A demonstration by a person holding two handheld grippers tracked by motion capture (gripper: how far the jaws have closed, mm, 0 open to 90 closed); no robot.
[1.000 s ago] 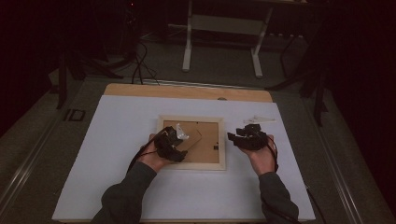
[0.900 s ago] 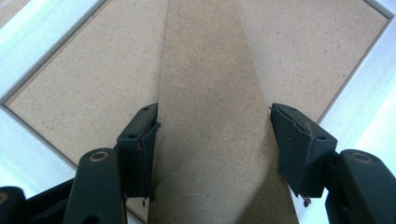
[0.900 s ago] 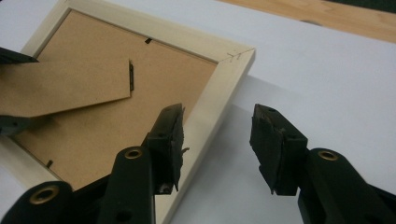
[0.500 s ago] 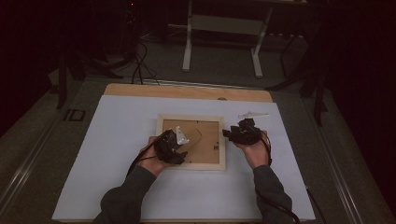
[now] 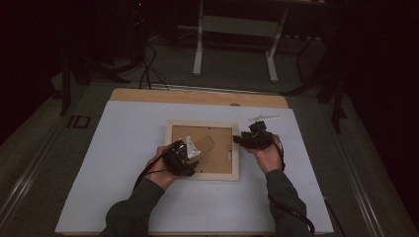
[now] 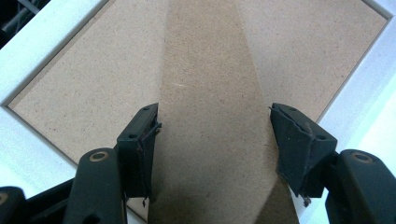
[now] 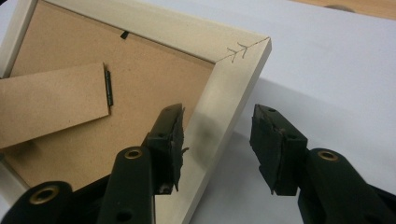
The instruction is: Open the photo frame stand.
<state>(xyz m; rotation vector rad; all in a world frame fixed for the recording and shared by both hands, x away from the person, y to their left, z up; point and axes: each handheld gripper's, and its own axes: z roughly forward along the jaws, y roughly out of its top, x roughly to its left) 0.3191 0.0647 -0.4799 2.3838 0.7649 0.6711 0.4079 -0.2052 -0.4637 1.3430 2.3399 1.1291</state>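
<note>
Your two grippers are both open: left gripper (image 5: 184, 157) straddles the one picture frame's (image 5: 170, 148) stand (image 6: 210, 93), right gripper (image 5: 242, 139) straddles its three-o'clock rail (image 7: 219, 102), having crept inward since earlier.

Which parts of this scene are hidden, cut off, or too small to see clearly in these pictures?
- Pale wooden picture frame, face down: its front cannot be seen.
- Brown fibreboard easel stand: its ends are cut off by the left gripper view's edges.
- Left gripper: in the high view its fingers are too small to judge.
- Small white object on the white table cover: too small to identify in the high view.
- Room behind the table: too dark.
</note>
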